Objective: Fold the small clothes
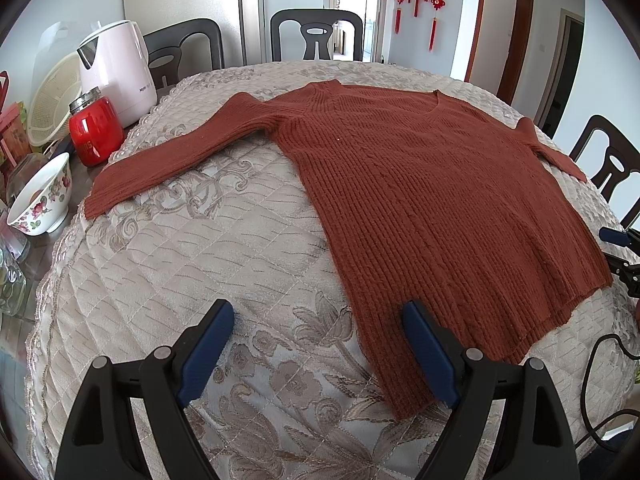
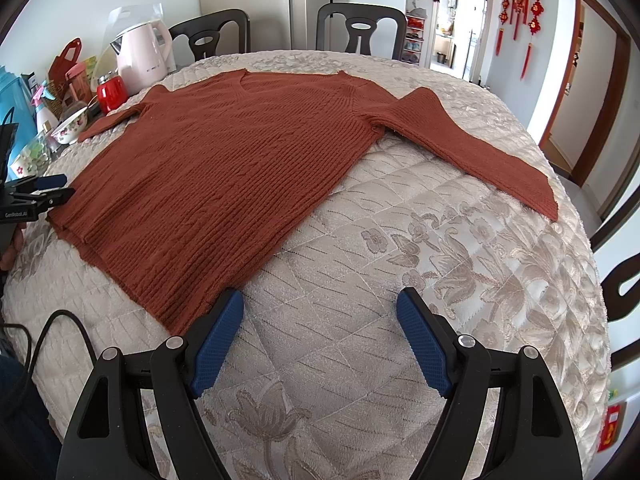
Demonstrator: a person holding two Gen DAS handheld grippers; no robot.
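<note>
Fingers, left: blue pads (image 1: 208, 354) of the left gripper (image 1: 318, 354) spread wide, released, holding nothing; right pad sat over the sweater's near hem corner.
Fingers, right: pads (image 2: 218, 344) of the right gripper (image 2: 320, 344) likewise apart and empty; left pad just at the hem's other near corner.
Sweater place: rust-red ribbed sweater (image 1: 420, 184) lay flat on the quilted table cover (image 1: 200, 264), across the middle toward the far edge.
Sweater heading: neckline pointed at the far edge and the chairs (image 1: 316, 34), hem at the near edge; long axis ran left to right through both spread sleeves.
Sleeves: left one reached out toward the left edge beside the red jar (image 1: 94, 130); right one slanted toward the right edge.
Gripper pose: both held low over the near edge, aimed forward and slightly down, one at each hem corner, well apart.
Left edge clutter: pink kettle (image 1: 118, 72), floral bowl (image 1: 42, 196).
</note>
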